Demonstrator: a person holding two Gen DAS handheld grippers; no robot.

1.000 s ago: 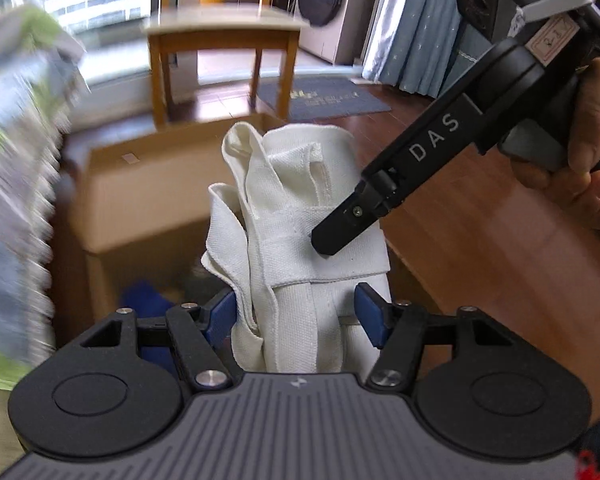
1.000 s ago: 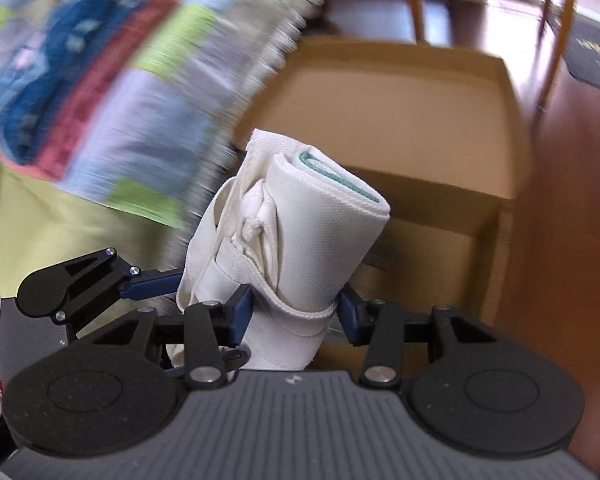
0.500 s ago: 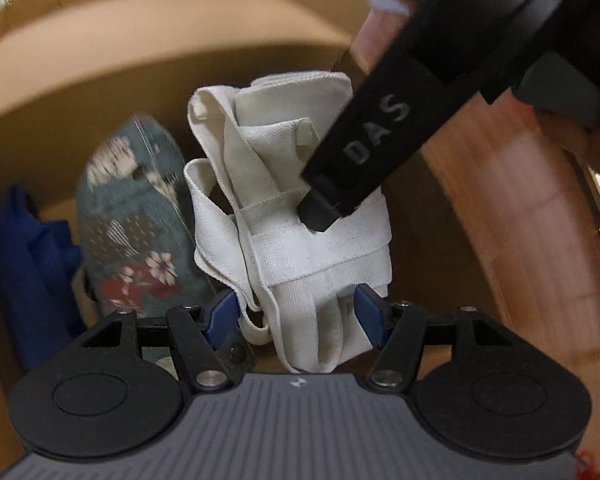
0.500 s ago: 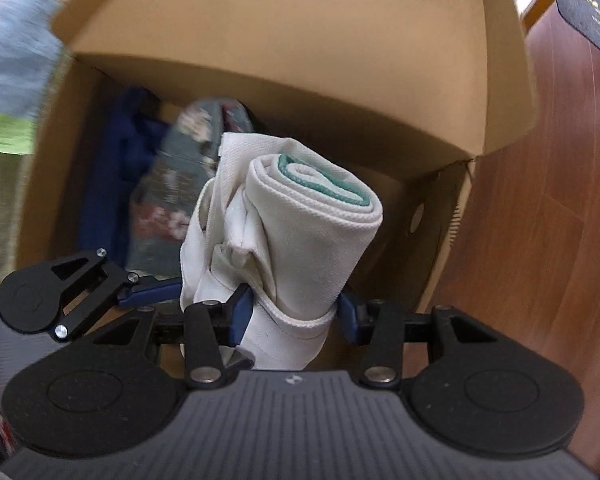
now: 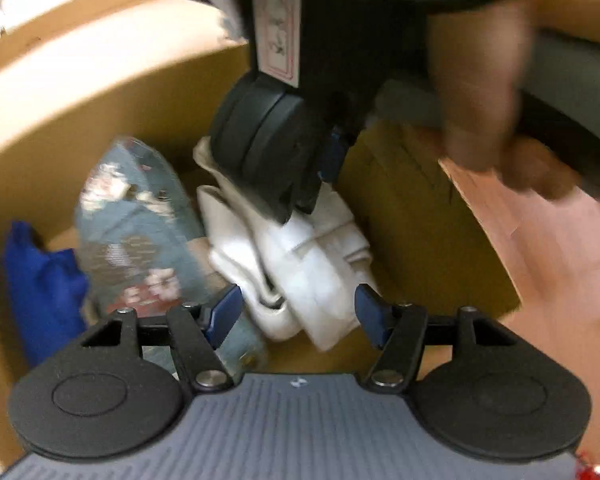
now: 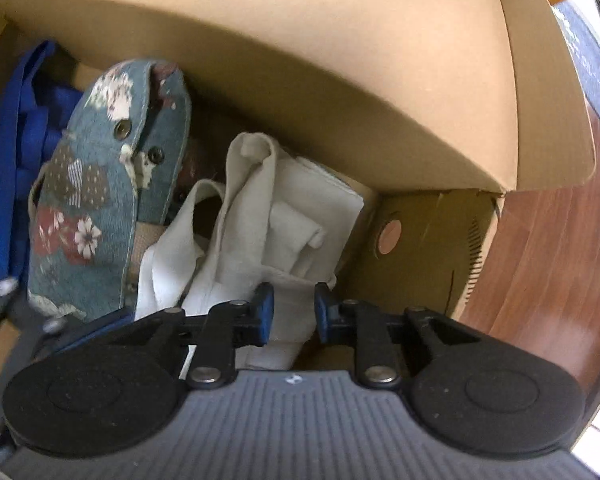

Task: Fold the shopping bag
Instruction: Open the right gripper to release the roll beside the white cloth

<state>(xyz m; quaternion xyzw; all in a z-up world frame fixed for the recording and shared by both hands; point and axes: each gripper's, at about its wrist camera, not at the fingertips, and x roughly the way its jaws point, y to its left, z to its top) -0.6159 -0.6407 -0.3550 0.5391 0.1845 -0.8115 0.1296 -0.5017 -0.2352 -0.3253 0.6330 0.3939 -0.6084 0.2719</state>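
The white cloth bag (image 6: pixel 260 216) lies rolled into a bundle inside the cardboard box (image 6: pixel 340 80), with a flowered bag (image 6: pixel 100 184) at its 9 o'clock. The right gripper (image 6: pixel 294 312) is narrow, with white cloth between its fingers, while the left gripper (image 5: pixel 298 312) is wide and holds nothing. The bag looks soft and light, so I think it may unroll; the strap around the middle is the best place to hold it.

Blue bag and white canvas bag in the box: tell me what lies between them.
The floral-print denim bag sits between the blue bag and the rolled white canvas bag inside the cardboard box. The right wrist view shows it most clearly.
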